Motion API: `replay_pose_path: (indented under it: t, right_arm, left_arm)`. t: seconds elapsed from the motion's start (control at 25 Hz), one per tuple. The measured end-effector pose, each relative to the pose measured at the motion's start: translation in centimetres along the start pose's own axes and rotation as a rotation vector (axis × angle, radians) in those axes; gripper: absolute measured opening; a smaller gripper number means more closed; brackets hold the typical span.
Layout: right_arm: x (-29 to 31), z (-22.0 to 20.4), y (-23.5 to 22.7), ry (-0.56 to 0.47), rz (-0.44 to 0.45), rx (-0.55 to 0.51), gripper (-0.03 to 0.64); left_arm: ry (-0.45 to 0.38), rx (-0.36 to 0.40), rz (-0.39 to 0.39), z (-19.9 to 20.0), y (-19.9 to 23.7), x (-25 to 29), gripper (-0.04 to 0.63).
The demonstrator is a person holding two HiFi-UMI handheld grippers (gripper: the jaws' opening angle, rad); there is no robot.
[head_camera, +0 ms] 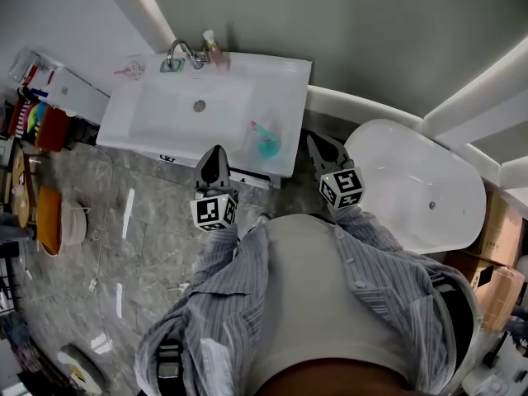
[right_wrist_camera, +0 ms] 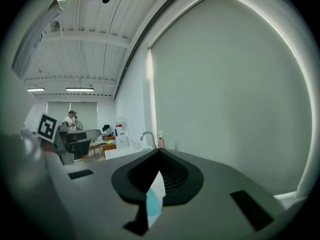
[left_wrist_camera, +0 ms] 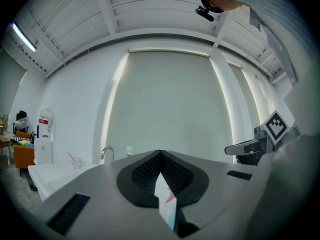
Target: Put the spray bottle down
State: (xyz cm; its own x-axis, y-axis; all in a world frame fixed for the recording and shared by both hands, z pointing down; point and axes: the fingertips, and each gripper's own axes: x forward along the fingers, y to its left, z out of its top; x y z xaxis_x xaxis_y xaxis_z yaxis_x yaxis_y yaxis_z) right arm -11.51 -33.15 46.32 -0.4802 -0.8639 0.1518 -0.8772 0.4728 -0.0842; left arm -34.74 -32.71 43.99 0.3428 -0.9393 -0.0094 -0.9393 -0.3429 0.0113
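Note:
The teal spray bottle rests on the right end of the white sink counter, with no gripper touching it. My left gripper hovers just in front of the counter's front edge, left of the bottle, jaws closed together and nothing held. My right gripper hangs to the bottle's right, off the counter's end, also shut and empty. In the left gripper view the closed jaws point level at the wall above the sink. The right gripper view shows its jaws meeting at the tips.
A faucet and a small soap bottle stand at the back of the sink. A white bathtub lies to the right. Cluttered shelves are at the left, cardboard boxes at the far right. A person stands in the distance.

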Motion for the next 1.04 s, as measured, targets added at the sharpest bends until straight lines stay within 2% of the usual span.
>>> replay_pose_path:
  t: [1.04]
  right_arm:
    - [0.9, 1.6, 0.4, -0.034, -0.021, -0.014, 0.014]
  left_arm:
    - [-0.032, -0.011, -0.032, 1.3, -0.1, 0.1, 0.002]
